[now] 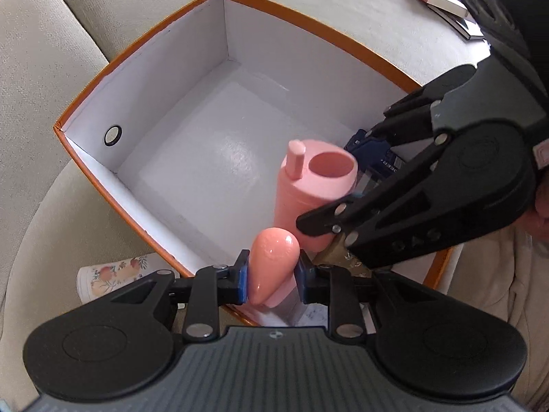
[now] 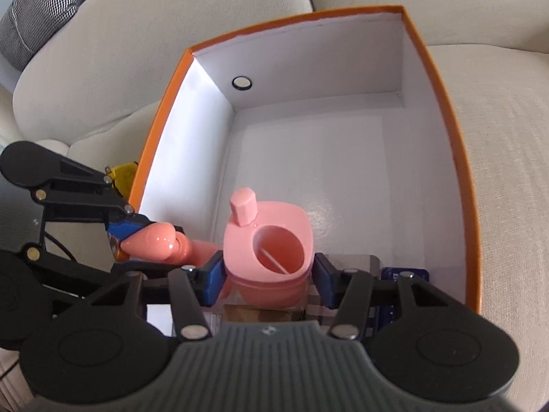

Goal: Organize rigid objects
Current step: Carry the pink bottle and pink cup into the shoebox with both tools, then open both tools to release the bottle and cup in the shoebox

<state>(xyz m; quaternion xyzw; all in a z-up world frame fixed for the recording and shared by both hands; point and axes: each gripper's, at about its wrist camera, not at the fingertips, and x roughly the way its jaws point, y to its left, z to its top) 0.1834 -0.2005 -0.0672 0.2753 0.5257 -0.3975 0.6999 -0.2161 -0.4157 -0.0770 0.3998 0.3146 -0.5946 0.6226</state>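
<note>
An orange box [image 1: 144, 51] with a white inside stands on a beige sofa. My right gripper [image 2: 269, 276] is shut on a matte pink bottle [image 2: 271, 240] with an open round mouth and a small spout, held upright low inside the box near its front wall. In the left wrist view the same bottle [image 1: 308, 185] sits between the right gripper's fingers [image 1: 322, 221]. My left gripper [image 1: 272, 279] is shut on a glossy peach teardrop piece [image 1: 274, 257] at the box's near rim. A short pink stem runs from that teardrop piece [image 2: 151, 238] toward the bottle; whether they are joined is unclear.
A dark blue item [image 2: 405, 274] and a clear plaid-patterned packet [image 2: 343, 264] lie in the box's near corner. A floral-printed item [image 1: 113, 274] and a yellow object [image 2: 123, 175] lie outside the box. Books [image 1: 446, 0] and a checked cushion [image 2: 37, 17] rest further off.
</note>
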